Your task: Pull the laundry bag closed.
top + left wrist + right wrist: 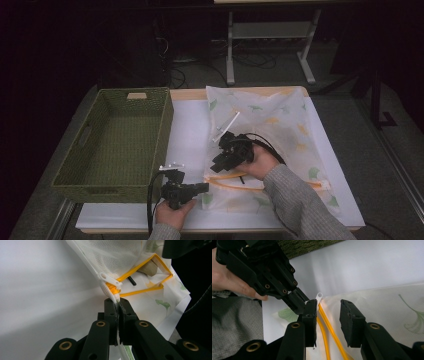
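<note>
The mesh bag (270,130) lay flat on the right half of the surface (190,135), its yellow zipper (235,182) open along the near edge; a tan object (148,267) showed inside. The left claw (200,188) pinched the bag's near-left corner. The right claw (218,164) hovered over the zipper, jaws apart, holding nothing. The green basket (117,145) stood empty at left.
</note>
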A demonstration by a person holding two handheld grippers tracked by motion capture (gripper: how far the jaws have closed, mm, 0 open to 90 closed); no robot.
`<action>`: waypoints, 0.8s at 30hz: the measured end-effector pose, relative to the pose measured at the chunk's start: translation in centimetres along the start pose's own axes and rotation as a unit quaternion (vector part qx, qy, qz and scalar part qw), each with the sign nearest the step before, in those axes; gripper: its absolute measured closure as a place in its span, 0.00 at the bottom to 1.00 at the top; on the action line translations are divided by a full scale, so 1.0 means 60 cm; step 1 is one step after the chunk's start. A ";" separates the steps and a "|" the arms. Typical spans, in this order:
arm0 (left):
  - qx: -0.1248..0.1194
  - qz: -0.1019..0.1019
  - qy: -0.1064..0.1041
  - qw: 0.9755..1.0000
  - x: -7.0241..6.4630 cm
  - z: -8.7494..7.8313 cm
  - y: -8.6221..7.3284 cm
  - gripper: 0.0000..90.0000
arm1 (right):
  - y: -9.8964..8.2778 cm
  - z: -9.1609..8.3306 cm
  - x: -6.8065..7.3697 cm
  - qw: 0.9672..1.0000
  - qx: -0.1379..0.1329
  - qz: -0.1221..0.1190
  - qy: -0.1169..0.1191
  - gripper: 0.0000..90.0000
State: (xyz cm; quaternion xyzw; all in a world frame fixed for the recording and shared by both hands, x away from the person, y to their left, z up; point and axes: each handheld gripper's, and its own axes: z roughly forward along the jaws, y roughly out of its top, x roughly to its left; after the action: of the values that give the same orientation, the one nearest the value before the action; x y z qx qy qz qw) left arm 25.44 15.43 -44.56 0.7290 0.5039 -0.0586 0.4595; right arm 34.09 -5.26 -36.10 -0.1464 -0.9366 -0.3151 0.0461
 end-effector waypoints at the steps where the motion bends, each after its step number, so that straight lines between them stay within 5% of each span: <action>1: -0.001 -0.001 -0.002 1.000 0.000 0.000 0.000 0.96 | 0.002 0.002 0.000 1.000 0.002 -0.001 0.002 0.73; 24: 0.002 0.018 -0.003 1.000 -0.008 0.001 0.001 0.96 | 0.030 0.062 -0.003 0.999 0.043 0.009 0.030 0.74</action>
State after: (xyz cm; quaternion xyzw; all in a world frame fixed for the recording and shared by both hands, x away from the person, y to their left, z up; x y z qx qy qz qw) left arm 25.31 15.06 -44.29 0.7387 0.4893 -0.0540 0.4605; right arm 34.85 -1.71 -38.06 -0.1437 -0.9461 -0.2782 0.0831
